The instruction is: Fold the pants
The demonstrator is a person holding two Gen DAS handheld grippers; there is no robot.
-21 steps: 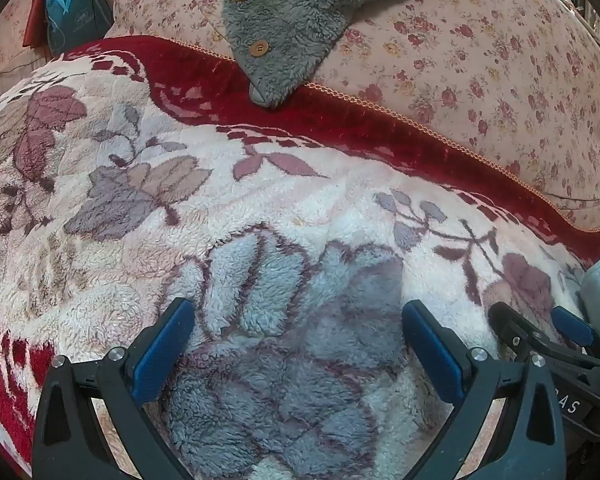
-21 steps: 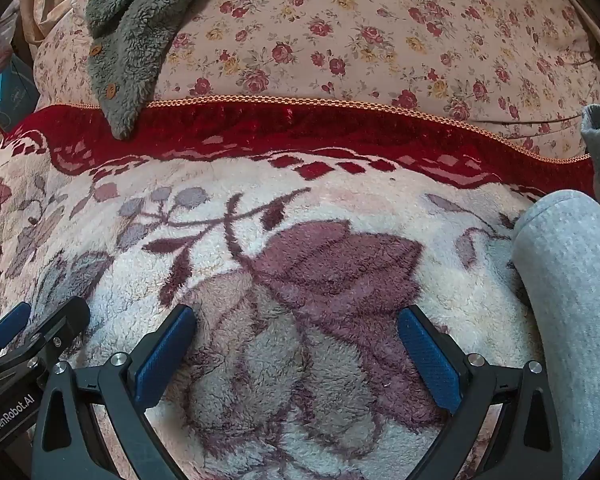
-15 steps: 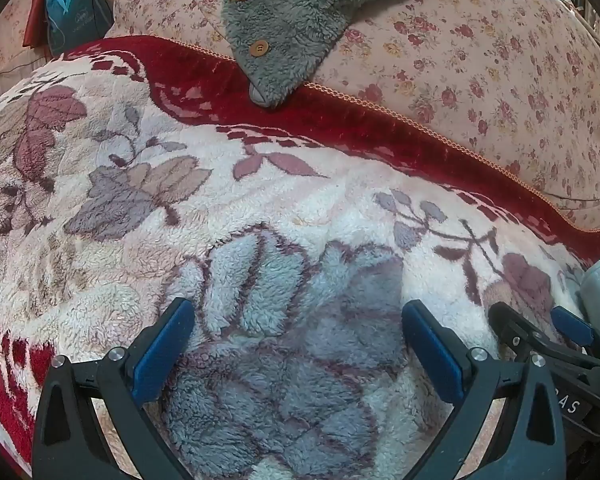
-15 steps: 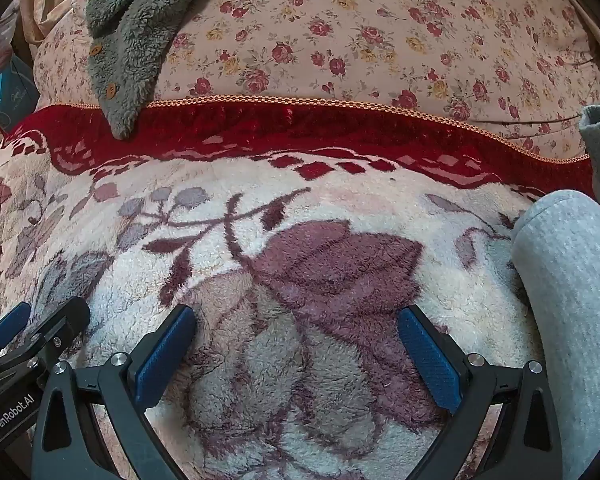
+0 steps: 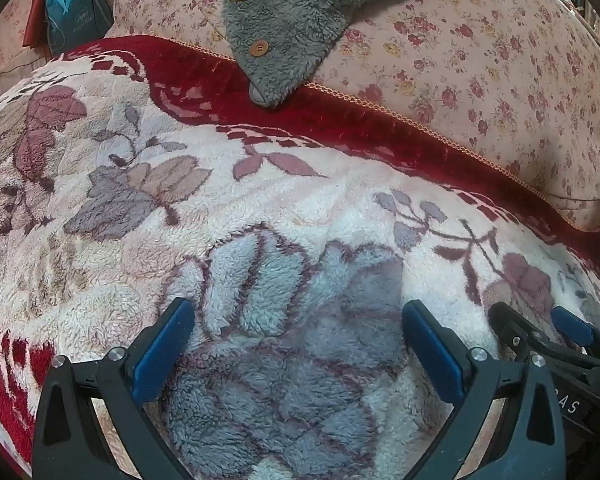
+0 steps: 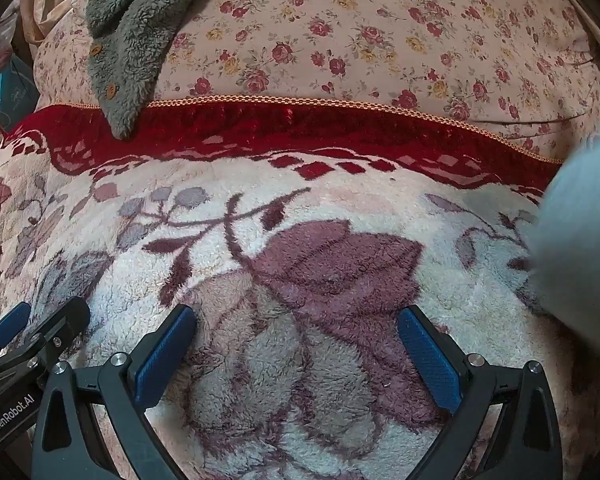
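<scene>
i am seeing my left tongs [image 5: 296, 332] gaping wide, gripping nothing, hovering over a fluffy cream blanket [image 5: 260, 208] with a leaf pattern; my right tongs [image 6: 298, 338] are spreading just as wide, empty too; a blurred pale grey cloth [image 6: 580, 248], perhaps the pants, is lying at the right edge; a fuzzy grey buttoned garment [image 5: 300, 24] is draping over a rose-print quilt [image 6: 380, 32].

Cream leaf-patterned blanket [image 5: 260, 200] with red border, rose-print quilt [image 6: 380, 40], grey fleece garment [image 5: 292, 32].
</scene>
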